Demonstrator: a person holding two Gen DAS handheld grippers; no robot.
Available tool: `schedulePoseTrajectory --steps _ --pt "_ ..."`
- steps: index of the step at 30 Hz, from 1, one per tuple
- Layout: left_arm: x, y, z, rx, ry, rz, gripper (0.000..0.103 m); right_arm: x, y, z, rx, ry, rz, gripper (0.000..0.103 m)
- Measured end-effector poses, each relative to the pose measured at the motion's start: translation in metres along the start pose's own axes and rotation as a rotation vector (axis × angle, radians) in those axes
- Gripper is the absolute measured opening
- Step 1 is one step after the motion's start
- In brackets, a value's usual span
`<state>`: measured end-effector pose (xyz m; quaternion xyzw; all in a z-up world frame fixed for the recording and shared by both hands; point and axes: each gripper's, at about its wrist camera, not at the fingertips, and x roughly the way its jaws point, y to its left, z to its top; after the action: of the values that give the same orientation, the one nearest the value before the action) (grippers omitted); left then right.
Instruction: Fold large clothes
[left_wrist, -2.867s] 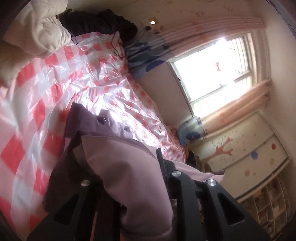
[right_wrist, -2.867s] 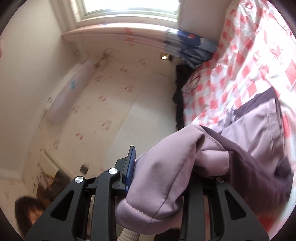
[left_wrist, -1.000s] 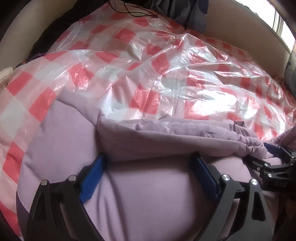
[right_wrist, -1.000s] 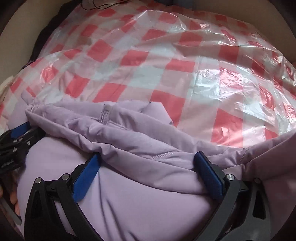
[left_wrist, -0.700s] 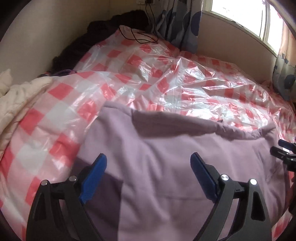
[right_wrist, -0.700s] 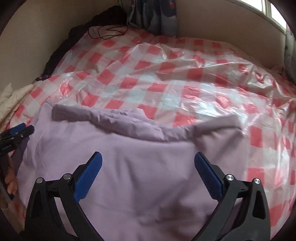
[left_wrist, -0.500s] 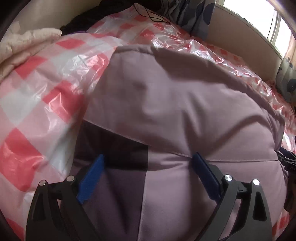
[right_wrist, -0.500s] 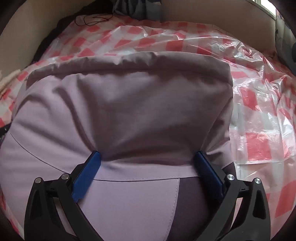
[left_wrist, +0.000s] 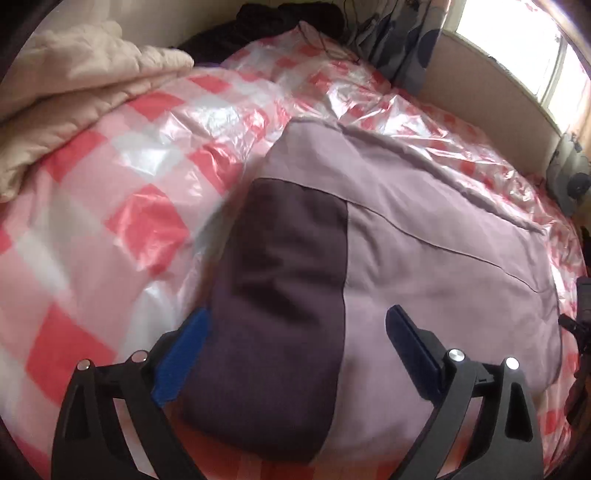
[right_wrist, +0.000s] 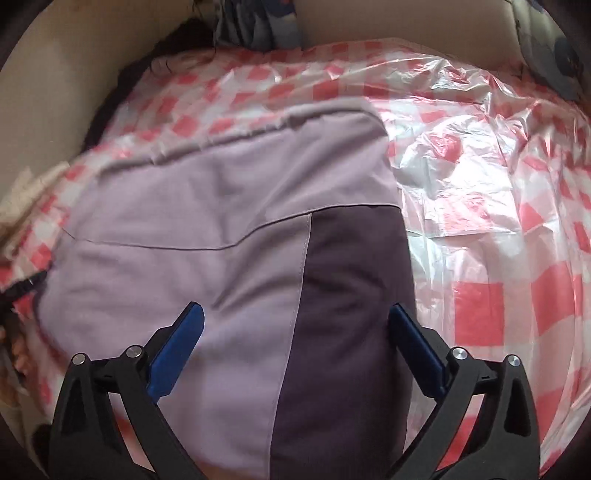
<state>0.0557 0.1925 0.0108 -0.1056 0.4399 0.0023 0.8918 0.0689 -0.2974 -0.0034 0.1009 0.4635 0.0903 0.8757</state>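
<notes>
Left wrist view: the folded lilac garment with a dark purple panel (left_wrist: 406, 240) lies flat on the red-and-white checked plastic sheet (left_wrist: 110, 206) — at twelve o'clock from the left gripper (left_wrist: 295, 332). Both it and the right gripper (right_wrist: 293, 326) have jaws wide apart, holding nothing.

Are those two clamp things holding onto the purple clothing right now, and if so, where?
Nothing is held. The left gripper and the right gripper are both open above the purple garment, jaws spread wide.

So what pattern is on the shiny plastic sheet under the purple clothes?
Red-and-white checks on the crinkly plastic sheet, clearest in the right wrist view.
</notes>
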Motion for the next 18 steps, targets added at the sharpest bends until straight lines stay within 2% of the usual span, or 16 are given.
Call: schedulePoseTrajectory --steps 2,3,7,8,11,13,15,17,18 --pt "-0.025 0.018 -0.014 -0.049 -0.016 -0.026 0.093 -0.021 -0.019 -0.013 0.078 -0.004 -0.003 0.097" --pt "-0.031 0.027 -0.02 -0.083 -0.004 -0.047 0.093 -0.027 -0.032 -0.025 0.132 0.013 0.022 0.097" --pt "-0.021 0.061 -0.053 -0.23 0.1 -0.104 0.093 -0.009 -0.075 -0.066 0.305 0.138 0.043 0.097" --pt "-0.014 0.065 -0.06 -0.255 0.129 -0.118 0.093 0.0 -0.08 -0.075 0.34 0.165 0.091 0.097" --pt "-0.007 0.074 -0.085 -0.383 0.183 -0.249 0.093 -0.006 -0.078 -0.085 0.381 0.124 0.185 0.097" --pt "-0.004 0.078 -0.088 -0.476 0.182 -0.326 0.093 -0.007 -0.073 -0.083 0.418 0.092 0.343 0.097" --pt "0.003 0.075 -0.083 -0.508 0.165 -0.382 0.093 -0.007 -0.063 -0.078 0.4 0.091 0.31 0.097" --pt "0.012 0.067 -0.077 -0.497 0.167 -0.38 0.093 0.005 -0.061 -0.076 0.408 0.137 0.288 0.097" --pt "0.019 0.062 -0.075 -0.502 0.182 -0.405 0.093 0.013 -0.062 -0.076 0.432 0.162 0.304 0.097"
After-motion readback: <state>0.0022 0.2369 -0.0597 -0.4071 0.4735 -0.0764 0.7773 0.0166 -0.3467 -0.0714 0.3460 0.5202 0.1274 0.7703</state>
